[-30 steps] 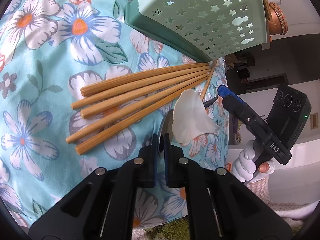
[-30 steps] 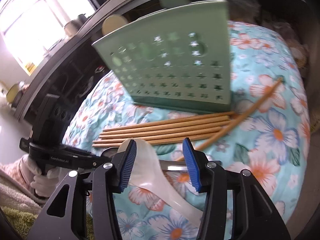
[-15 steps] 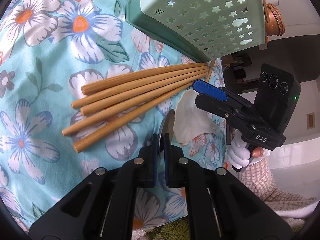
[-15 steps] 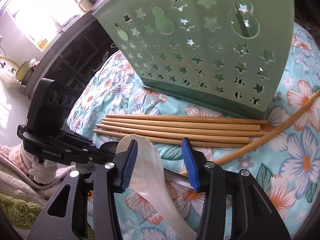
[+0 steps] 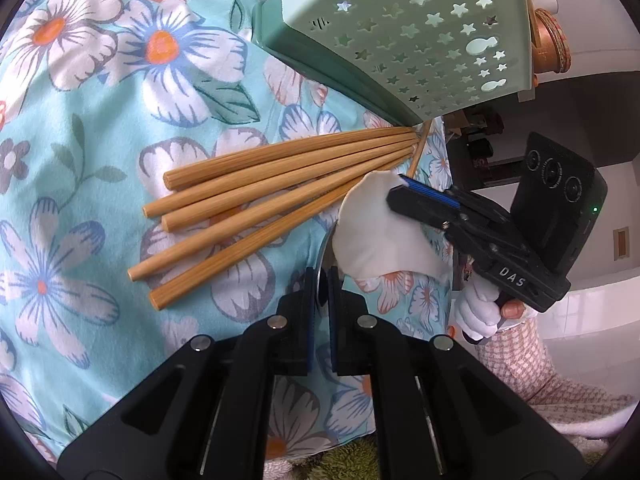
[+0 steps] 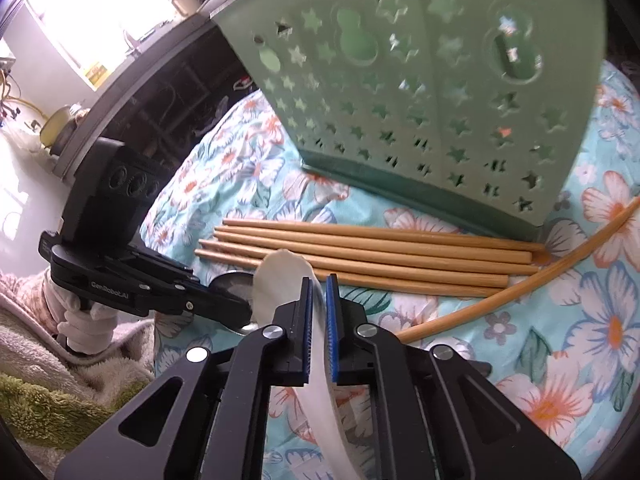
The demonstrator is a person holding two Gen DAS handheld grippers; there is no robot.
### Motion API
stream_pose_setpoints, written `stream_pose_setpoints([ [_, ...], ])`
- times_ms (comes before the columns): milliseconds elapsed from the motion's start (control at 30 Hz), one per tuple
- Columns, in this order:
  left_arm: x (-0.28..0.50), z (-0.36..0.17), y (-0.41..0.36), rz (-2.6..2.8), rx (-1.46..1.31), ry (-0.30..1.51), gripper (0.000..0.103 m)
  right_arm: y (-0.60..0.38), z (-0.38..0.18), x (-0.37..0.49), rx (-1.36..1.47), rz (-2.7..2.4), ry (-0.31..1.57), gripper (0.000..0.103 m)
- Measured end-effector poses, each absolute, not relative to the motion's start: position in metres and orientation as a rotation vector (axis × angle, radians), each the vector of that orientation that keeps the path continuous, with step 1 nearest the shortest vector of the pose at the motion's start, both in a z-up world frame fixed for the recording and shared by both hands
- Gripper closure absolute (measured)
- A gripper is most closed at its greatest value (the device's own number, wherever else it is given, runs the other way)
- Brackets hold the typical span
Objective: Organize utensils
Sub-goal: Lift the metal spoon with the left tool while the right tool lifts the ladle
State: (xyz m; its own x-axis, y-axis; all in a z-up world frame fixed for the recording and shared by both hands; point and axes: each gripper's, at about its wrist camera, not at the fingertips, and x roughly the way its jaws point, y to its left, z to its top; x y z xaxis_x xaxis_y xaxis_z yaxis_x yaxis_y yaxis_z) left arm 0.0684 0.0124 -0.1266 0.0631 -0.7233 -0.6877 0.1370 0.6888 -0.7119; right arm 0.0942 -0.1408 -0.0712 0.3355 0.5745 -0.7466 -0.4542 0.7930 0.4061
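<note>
A white plastic spoon point(image 5: 376, 228) lies over a metal spoon point(image 5: 323, 256) on the floral cloth. My right gripper point(image 6: 318, 300) is shut on the white spoon point(image 6: 280, 280) and shows in the left wrist view point(image 5: 424, 196). My left gripper point(image 5: 322, 280) is shut on the metal spoon and shows in the right wrist view point(image 6: 224, 308). Several wooden chopsticks point(image 5: 260, 192) lie side by side in front of the green perforated utensil holder point(image 5: 420, 32); they also show in the right wrist view point(image 6: 380, 256), below the holder point(image 6: 440, 100).
One thin chopstick point(image 6: 540, 276) lies apart, slanting to the right of the bundle. The floral cloth point(image 5: 100, 120) covers a rounded surface that drops off on the near side toward a green towel point(image 6: 48, 408). Dark furniture point(image 6: 160, 92) stands behind.
My right gripper has closed on the white spoon, from wide open. It has moved closer to the holder. My left gripper stays shut on the metal spoon.
</note>
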Motion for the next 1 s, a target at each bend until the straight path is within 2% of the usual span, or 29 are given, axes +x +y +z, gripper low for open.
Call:
stream_pose_setpoints([
  [367,0.068,-0.125,0.007,-0.695,-0.528,1.361,0.098,-0.213,-0.03,0.053,0.246,0.202,0.856,0.1],
  [467,0.069,-0.123,0.004,-0.697,-0.525,1.363,0.098,-0.204,-0.033,0.045,0.222,0.121,0.833,0.1],
  [667,0.072,-0.116,-0.004,-0.694,-0.5,1.36,0.098,-0.164,-0.031,0.028,-0.006,0.002,0.752,0.1],
  [1000,0.077,-0.11,-0.017,-0.674,-0.446,1.336,0.098,-0.13,-0.031,0.019,-0.117,-0.001,0.712,0.1],
])
